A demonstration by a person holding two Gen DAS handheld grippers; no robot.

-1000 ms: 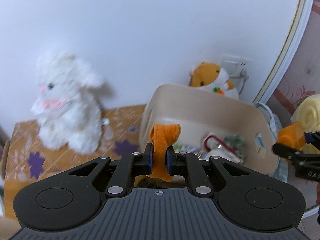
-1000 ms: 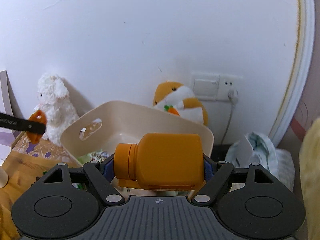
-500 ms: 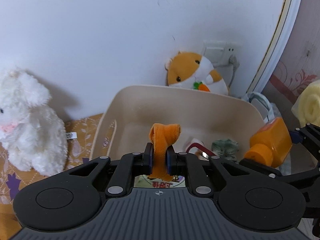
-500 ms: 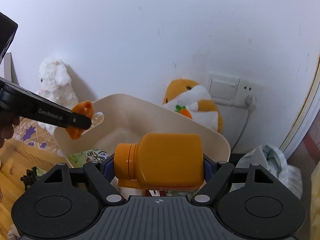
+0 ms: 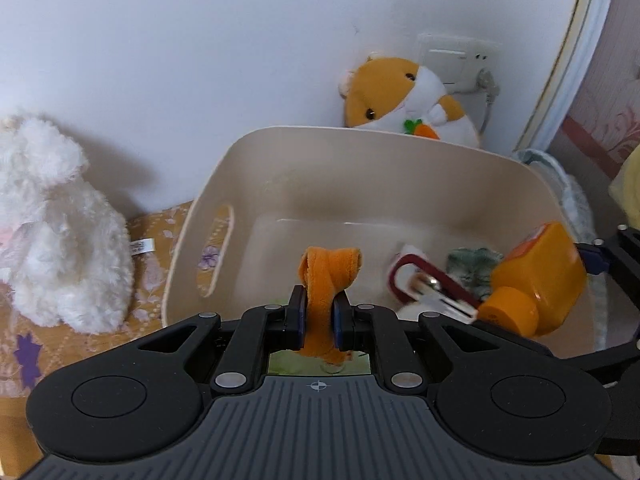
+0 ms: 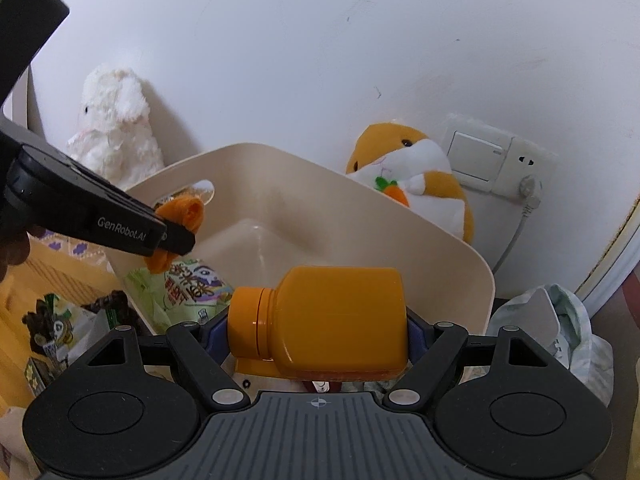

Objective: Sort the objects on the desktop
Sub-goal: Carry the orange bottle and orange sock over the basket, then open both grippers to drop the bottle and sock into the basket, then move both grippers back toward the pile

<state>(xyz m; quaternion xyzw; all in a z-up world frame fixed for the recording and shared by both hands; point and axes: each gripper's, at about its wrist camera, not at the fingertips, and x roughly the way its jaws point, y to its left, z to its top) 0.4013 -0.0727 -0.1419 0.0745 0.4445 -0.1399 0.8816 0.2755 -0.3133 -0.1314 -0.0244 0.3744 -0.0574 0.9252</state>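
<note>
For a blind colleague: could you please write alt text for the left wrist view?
The left gripper, shut on an orange plush strip, hangs over a beige bin. At right, an orange bottle enters the bin; a white plush rabbit sits left.

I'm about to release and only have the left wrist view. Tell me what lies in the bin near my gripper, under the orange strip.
Observer: A green printed snack packet lies on the cream bin's floor, just below the orange plush strip held in the left gripper.
Operator: Now report how the right gripper holds the bottle.
Observer: The orange bottle lies sideways across the right gripper, cap toward the left gripper, pads on both ends.
Operator: Say what sits outside the bin on my side.
Observer: More snack packets lie on the table in front of the bin's left corner.
</note>
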